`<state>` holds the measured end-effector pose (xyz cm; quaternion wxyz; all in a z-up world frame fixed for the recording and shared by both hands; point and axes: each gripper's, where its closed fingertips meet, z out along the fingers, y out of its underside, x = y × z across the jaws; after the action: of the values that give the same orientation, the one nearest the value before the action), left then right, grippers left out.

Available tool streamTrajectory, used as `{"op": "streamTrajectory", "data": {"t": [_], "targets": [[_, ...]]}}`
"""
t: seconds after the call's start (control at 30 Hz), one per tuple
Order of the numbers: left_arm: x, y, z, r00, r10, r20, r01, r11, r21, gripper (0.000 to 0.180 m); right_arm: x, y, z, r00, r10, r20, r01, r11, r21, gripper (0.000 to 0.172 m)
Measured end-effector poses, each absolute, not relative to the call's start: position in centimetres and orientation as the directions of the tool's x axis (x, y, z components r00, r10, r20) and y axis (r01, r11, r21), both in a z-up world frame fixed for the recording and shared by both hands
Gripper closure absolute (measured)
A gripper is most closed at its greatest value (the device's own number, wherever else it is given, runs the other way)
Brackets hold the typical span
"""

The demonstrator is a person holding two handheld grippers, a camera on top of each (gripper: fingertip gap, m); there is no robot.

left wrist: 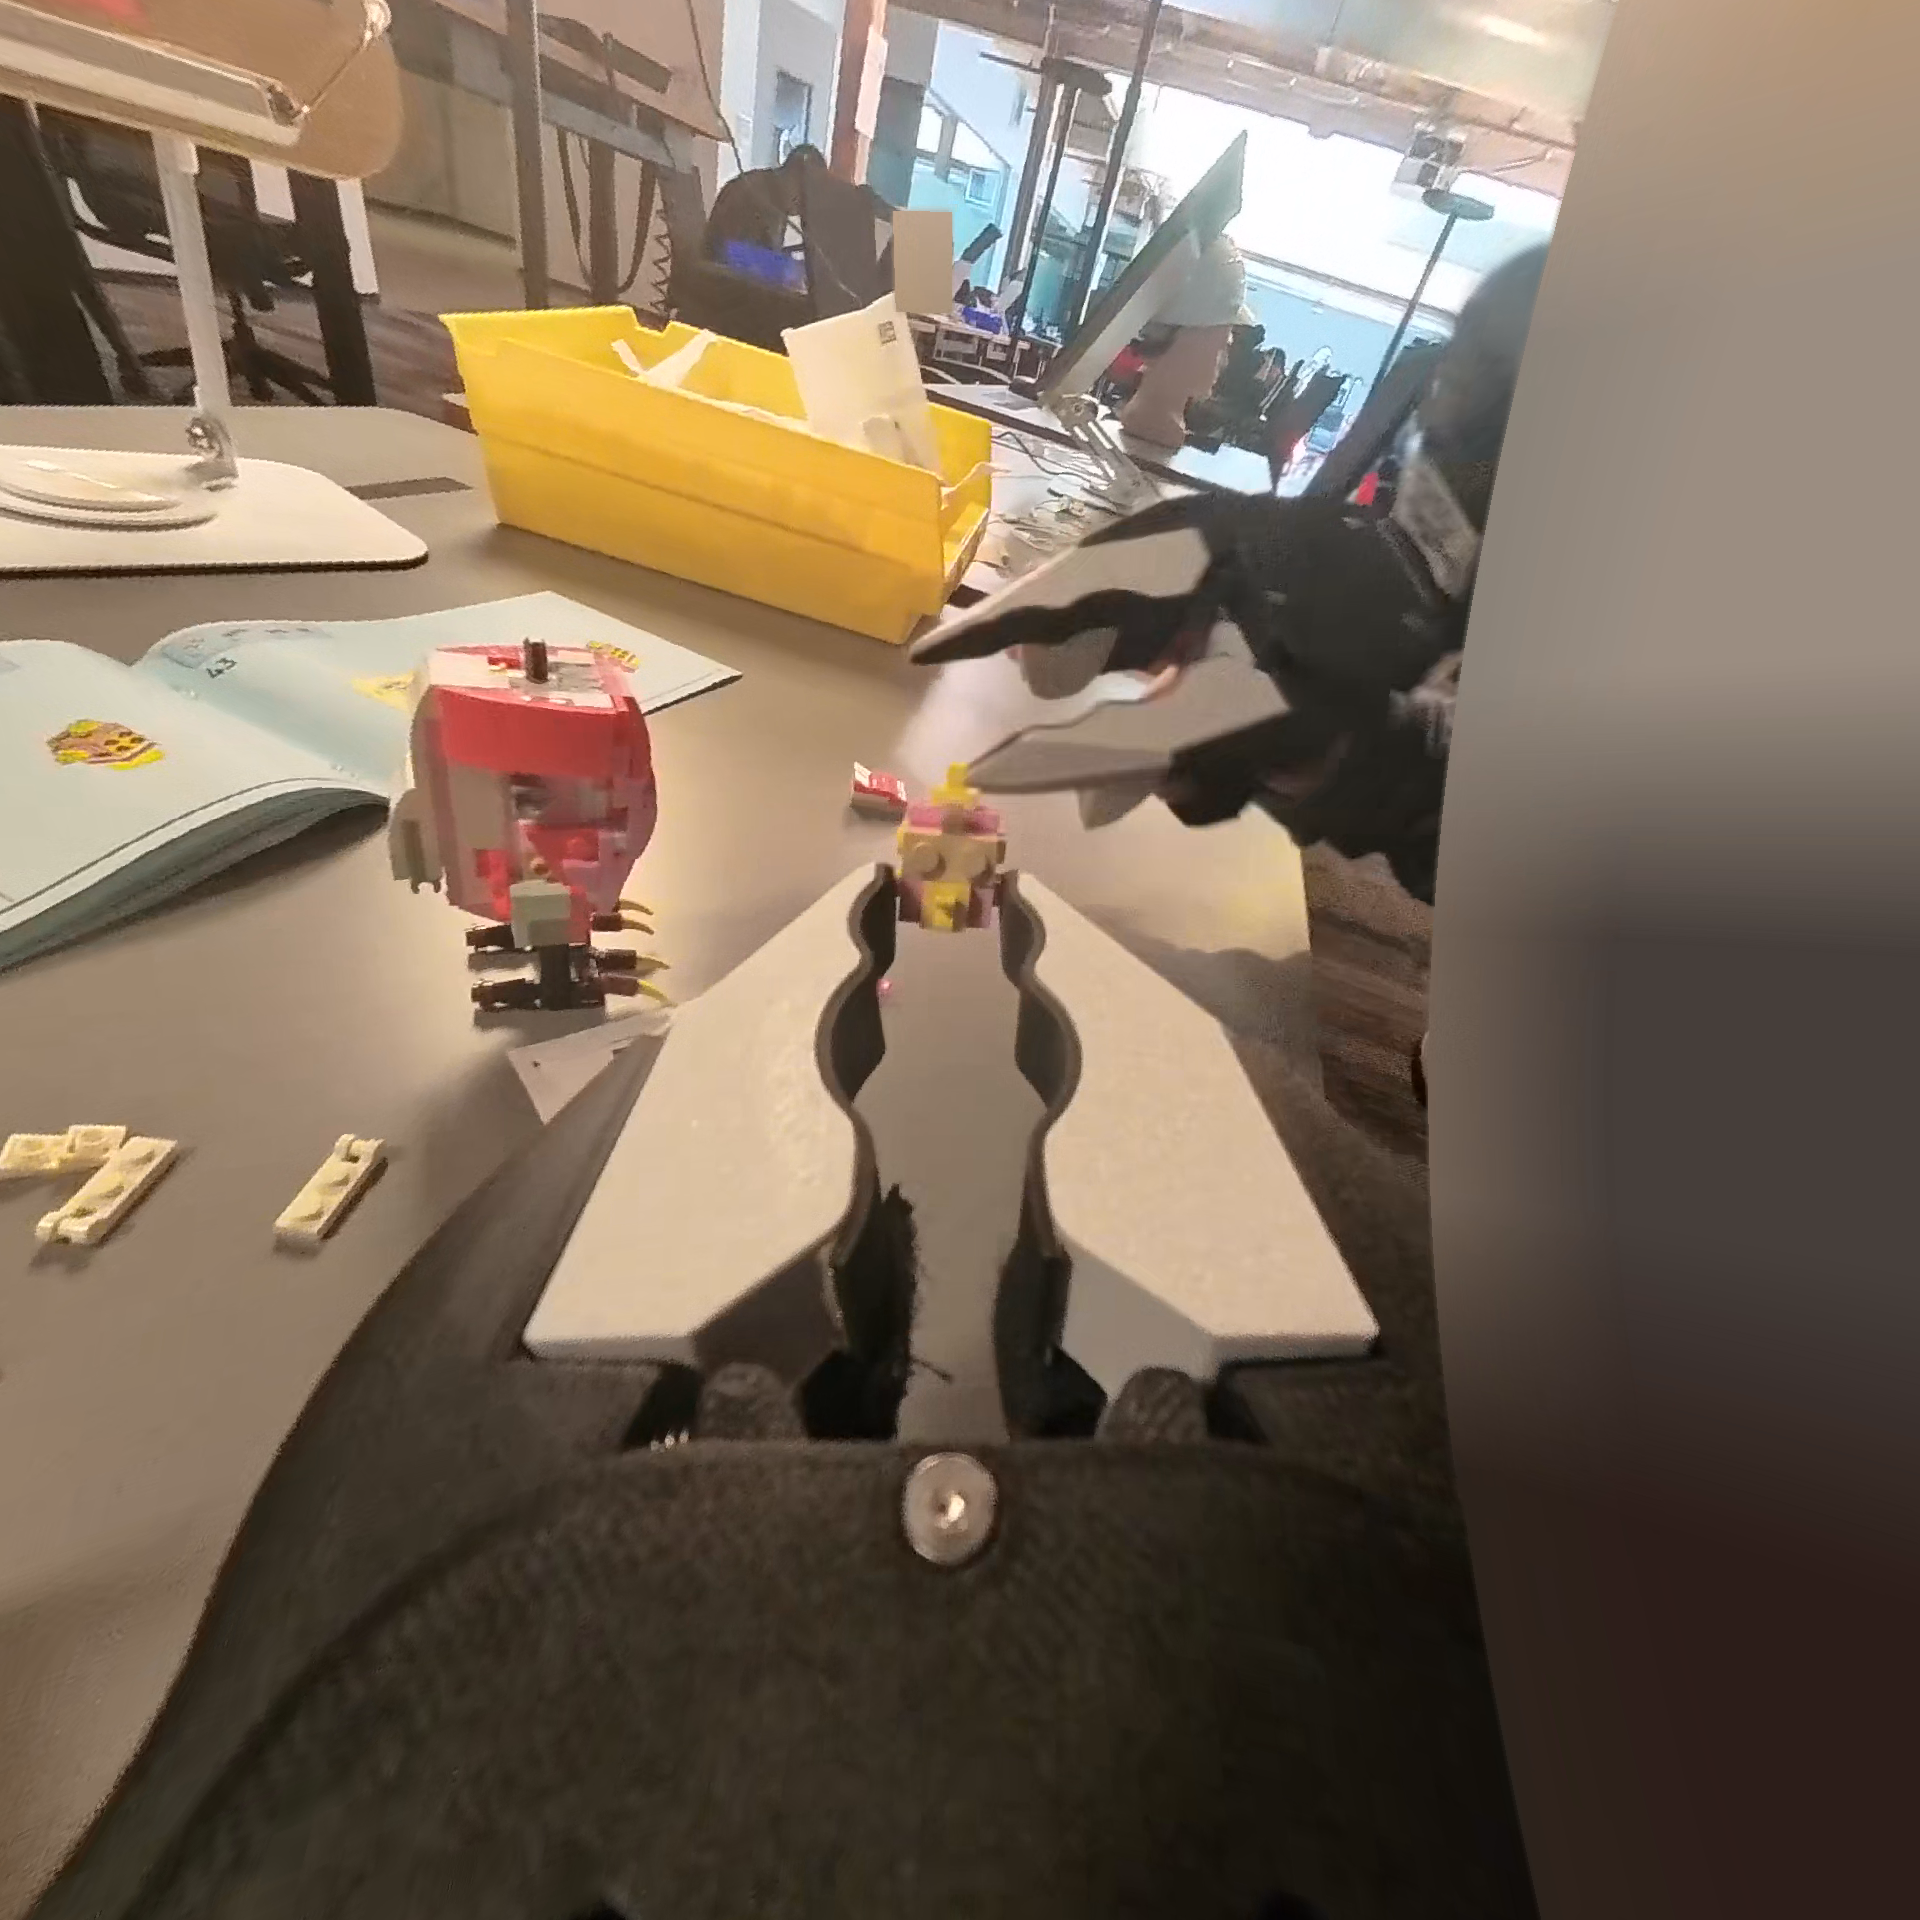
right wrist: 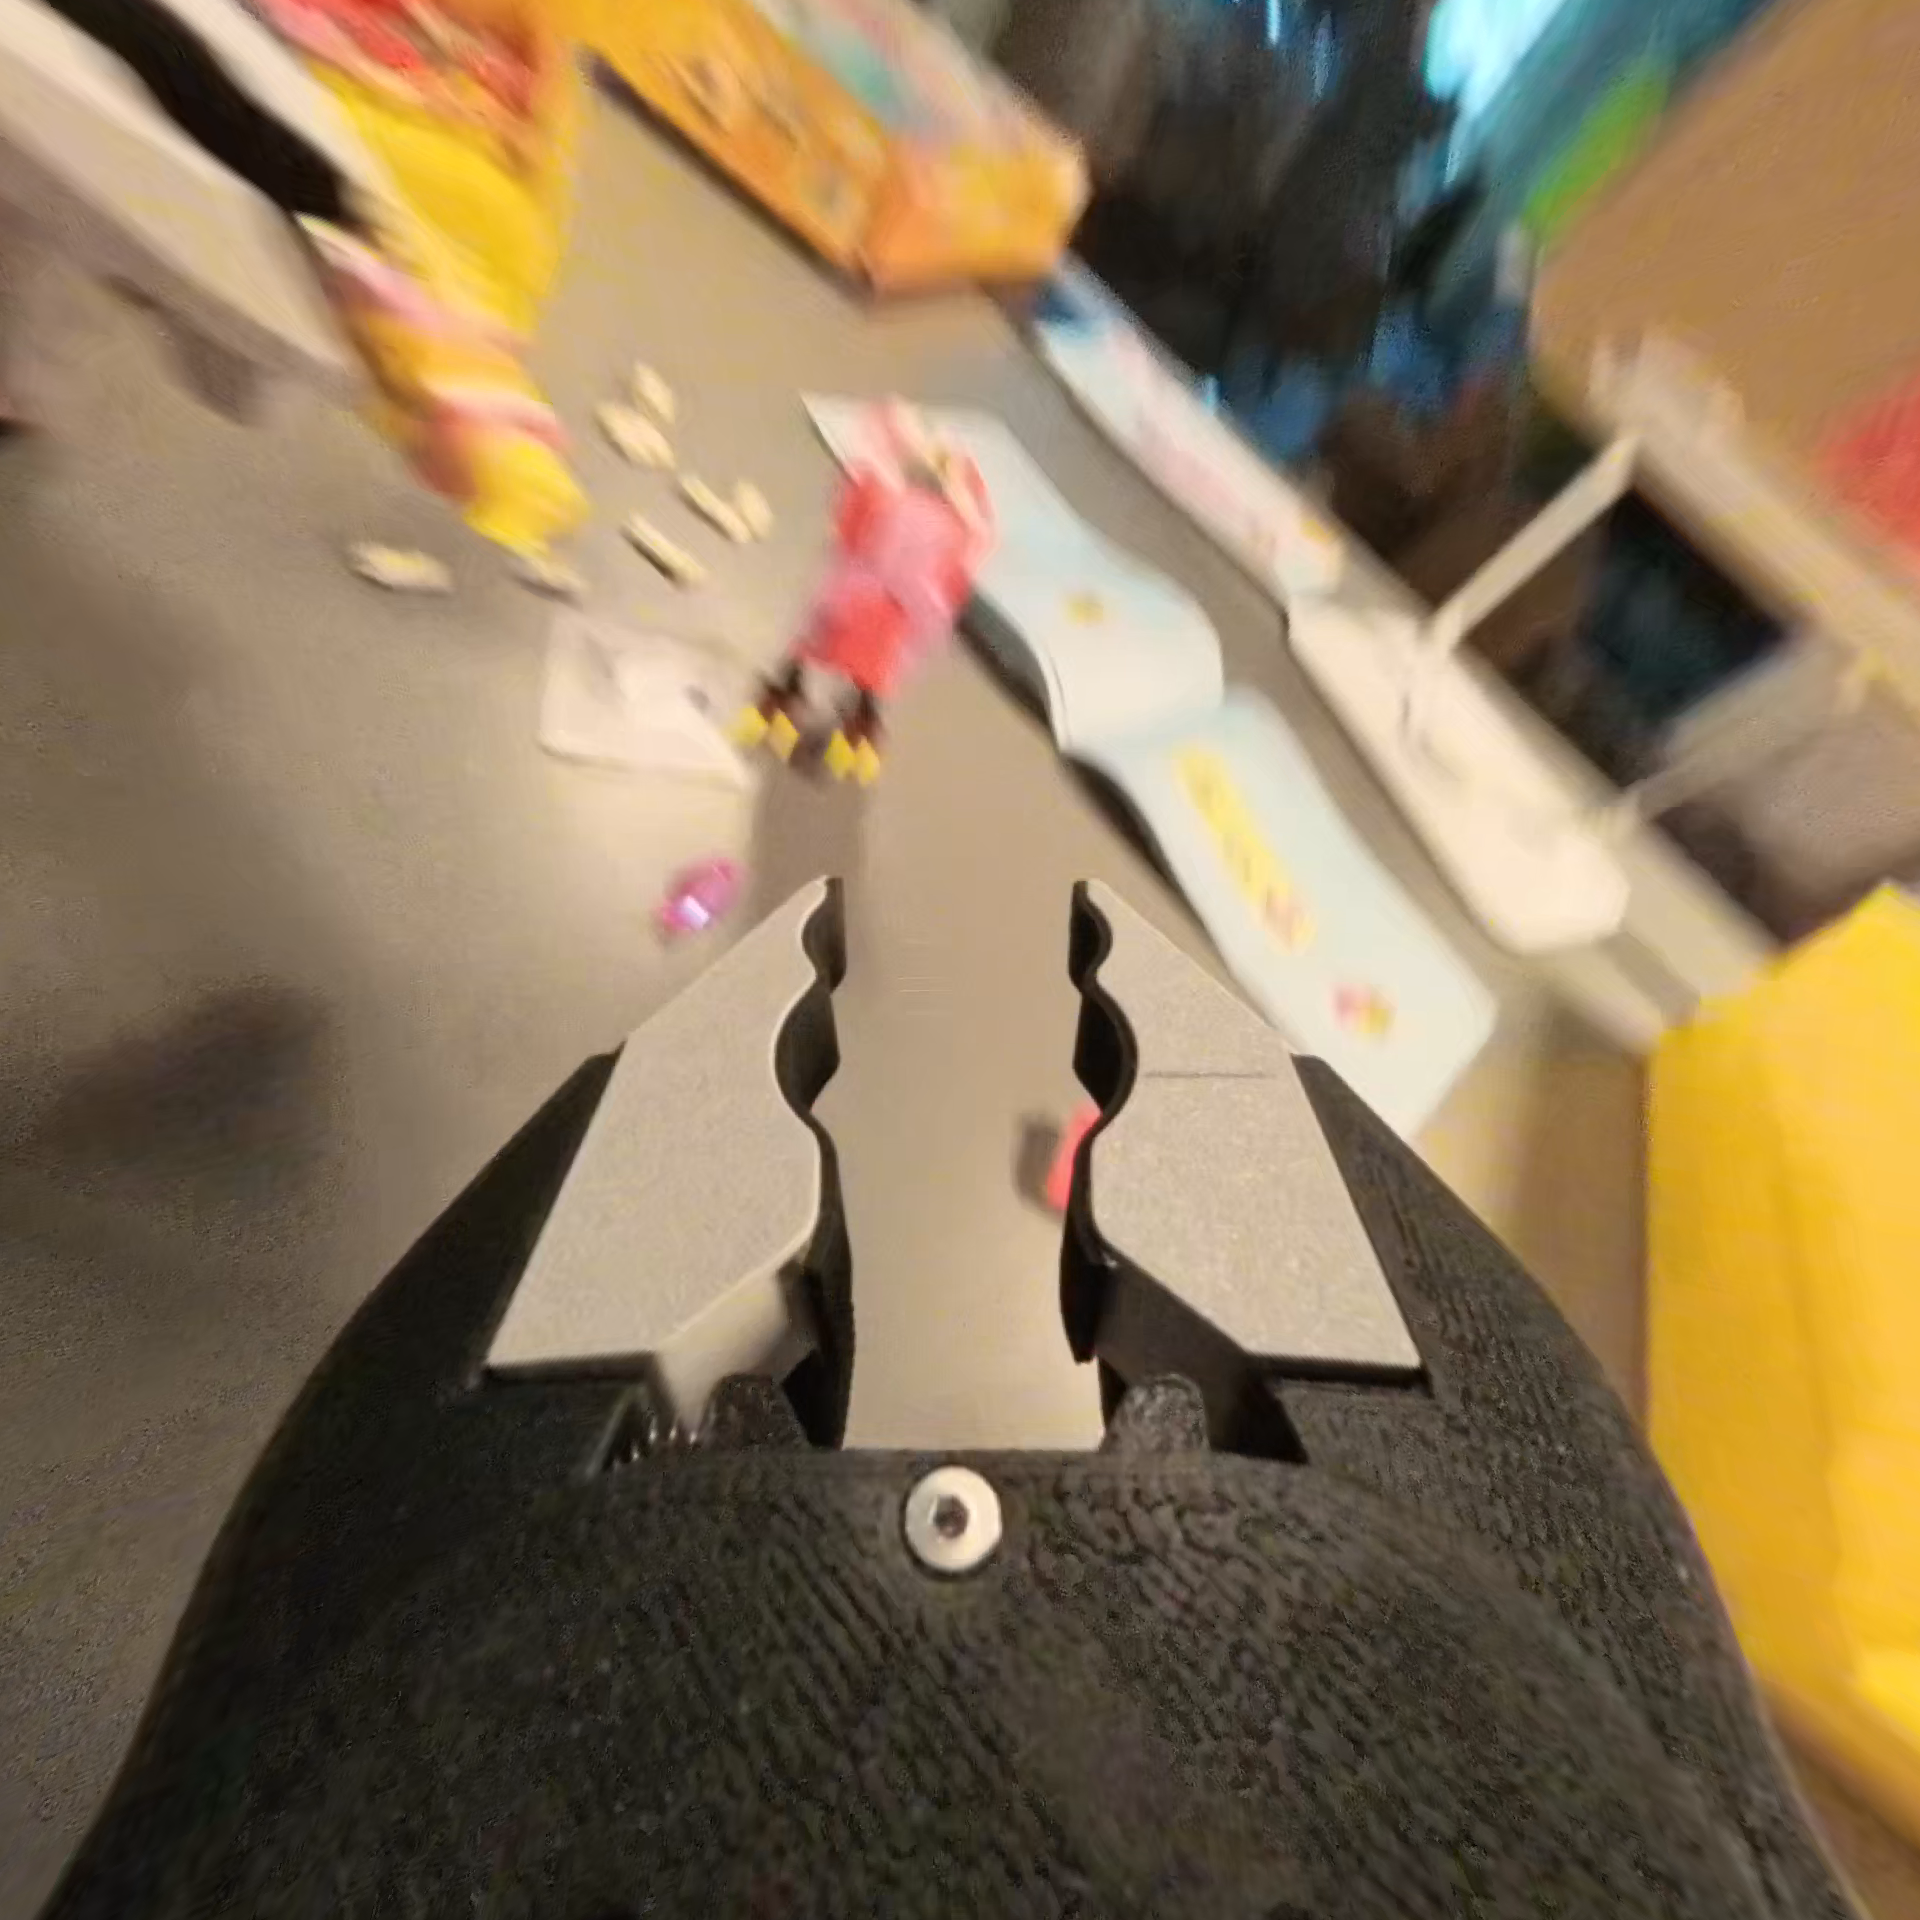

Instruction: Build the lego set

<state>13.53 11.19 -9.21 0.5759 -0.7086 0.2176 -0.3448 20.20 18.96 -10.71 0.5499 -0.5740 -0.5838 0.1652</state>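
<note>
Left claw holds small brick piece; right claw empty beside it.

Left claw (left wrist: 943, 883) is closed on a small yellow-and-pink brick piece (left wrist: 945, 857), lifted clear of the worktop (left wrist: 260, 1403) and presented upright. Right claw (left wrist: 951, 717) stands open, gripping nothing, one fingertip just beside the piece's top. Red brick figure (left wrist: 525, 810) stands left of the left claw.

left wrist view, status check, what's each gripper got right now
Left gripper shut on small pink-and-yellow brick assembly. Right gripper open, nothing between the fingers. Red-and-pink brick bird figure stands apart on the grey table.
</note>
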Motion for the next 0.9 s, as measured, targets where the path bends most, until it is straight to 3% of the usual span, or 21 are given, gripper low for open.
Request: {"op": "streamTrajectory", "data": {"t": [0.13, 0.33, 0.47, 0.6, 0.9], "targets": [[13.9, 11.2, -9.8, 0.681, -0.701, 0.209, 0.042, -0.248, -0.968, 0.162, 23.9, 23.3, -14.9, 0.411, 0.896, 0.168, 0.584, -0.118, -0.803, 0.137], [14.0, 11.2, -10.2, 0.68, -0.702, 0.21, 0.031, -0.259, -0.965, 0.163, 24.9, 25.0, -17.9, 0.47, 0.877, 0.098, 0.64, -0.262, -0.723, 0.142], [14.0, 11.1, -10.1, 0.676, -0.704, 0.217, 0.039, -0.259, -0.965, 0.163, 25.0, 25.3, -18.2, 0.464, 0.881, 0.094, 0.644, -0.263, -0.718, 0.156], [14.0, 11.1, -10.0, 0.676, -0.705, 0.215, 0.043, -0.253, -0.966, 0.163, 24.7, 25.0, -17.8, 0.436, 0.895, 0.094, 0.653, -0.243, -0.717, 0.157], [14.5, 10.3, -8.9, 0.607, -0.754, 0.251, 0.111, -0.232, -0.966, 0.163, 20.9, 21.1, -11.5, 0.285, 0.946, 0.156, 0.554, -0.029, -0.832, 0.157]]}}
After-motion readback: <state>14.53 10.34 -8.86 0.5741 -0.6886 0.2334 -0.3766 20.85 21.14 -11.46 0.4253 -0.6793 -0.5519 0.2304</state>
